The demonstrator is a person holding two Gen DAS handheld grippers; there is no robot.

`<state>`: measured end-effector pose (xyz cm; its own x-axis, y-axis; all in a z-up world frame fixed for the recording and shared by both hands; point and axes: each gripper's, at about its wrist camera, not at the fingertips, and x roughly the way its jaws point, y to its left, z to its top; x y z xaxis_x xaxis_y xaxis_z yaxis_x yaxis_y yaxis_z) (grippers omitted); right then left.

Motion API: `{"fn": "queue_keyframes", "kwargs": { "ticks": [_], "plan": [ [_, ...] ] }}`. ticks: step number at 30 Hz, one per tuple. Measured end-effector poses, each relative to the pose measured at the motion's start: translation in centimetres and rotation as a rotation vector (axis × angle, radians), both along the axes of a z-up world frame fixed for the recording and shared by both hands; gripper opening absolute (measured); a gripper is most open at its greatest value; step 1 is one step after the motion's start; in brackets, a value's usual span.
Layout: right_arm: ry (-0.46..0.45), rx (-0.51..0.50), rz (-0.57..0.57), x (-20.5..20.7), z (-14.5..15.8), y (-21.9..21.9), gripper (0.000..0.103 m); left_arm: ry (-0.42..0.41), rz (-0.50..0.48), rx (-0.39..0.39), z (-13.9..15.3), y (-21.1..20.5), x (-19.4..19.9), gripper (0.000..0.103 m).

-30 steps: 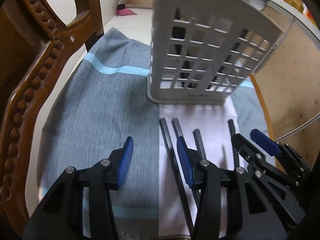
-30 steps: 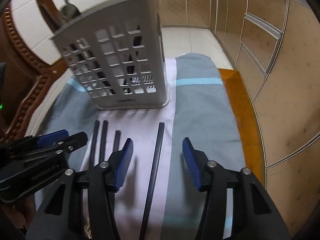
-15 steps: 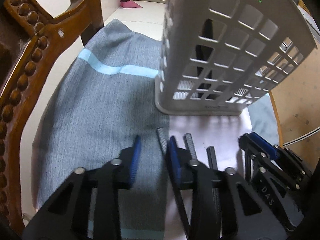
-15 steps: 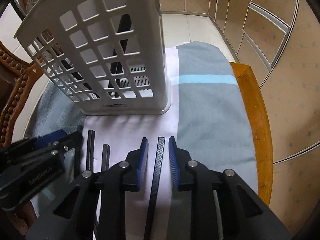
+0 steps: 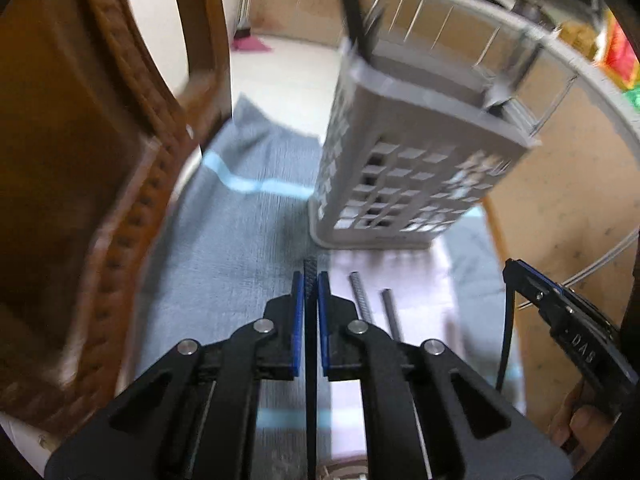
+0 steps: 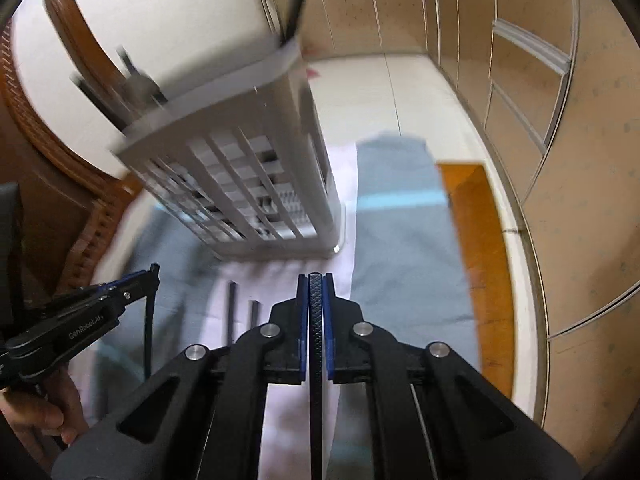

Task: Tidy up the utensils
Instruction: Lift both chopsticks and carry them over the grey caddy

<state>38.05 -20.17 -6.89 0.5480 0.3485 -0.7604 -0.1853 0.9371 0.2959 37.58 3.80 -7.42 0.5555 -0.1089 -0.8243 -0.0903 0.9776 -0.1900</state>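
Note:
A white lattice utensil holder (image 5: 404, 184) stands on the cloth, with dark utensils sticking out of its top; it also shows in the right wrist view (image 6: 248, 184). My left gripper (image 5: 311, 280) is shut on a black chopstick (image 5: 310, 268) and holds it lifted above the cloth. My right gripper (image 6: 315, 282) is shut on another black chopstick (image 6: 315, 292), also lifted. Two more black chopsticks (image 5: 362, 296) lie on the white cloth (image 5: 420, 280) between the grippers; they show in the right wrist view too (image 6: 232, 308).
A grey-blue cloth with a light stripe (image 5: 224, 240) covers the wooden table (image 6: 480, 240). A carved wooden chair back (image 5: 120, 200) rises at the left. Kitchen cabinets (image 6: 540, 100) line the right side beyond the table edge.
Both grippers closed on a chopstick each and rose from the cloth, carrying them. The views are now higher and blurred by motion.

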Motion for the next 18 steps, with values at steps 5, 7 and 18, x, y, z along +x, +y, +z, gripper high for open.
{"fn": "queue_keyframes", "kwargs": {
  "ticks": [5,7,18],
  "plan": [
    [-0.131,0.062,-0.001,-5.2,5.5,-1.8,0.007,-0.139,-0.024,-0.010,6.6,-0.7,-5.3,0.007],
    [-0.175,0.068,0.000,-6.9,7.4,-2.0,0.007,-0.189,-0.029,0.002,8.7,-1.1,-7.1,0.007],
    [-0.407,0.144,0.001,-14.4,14.7,-2.4,0.007,-0.456,-0.040,0.056,16.4,-2.9,-17.4,0.007]
  ]
}}
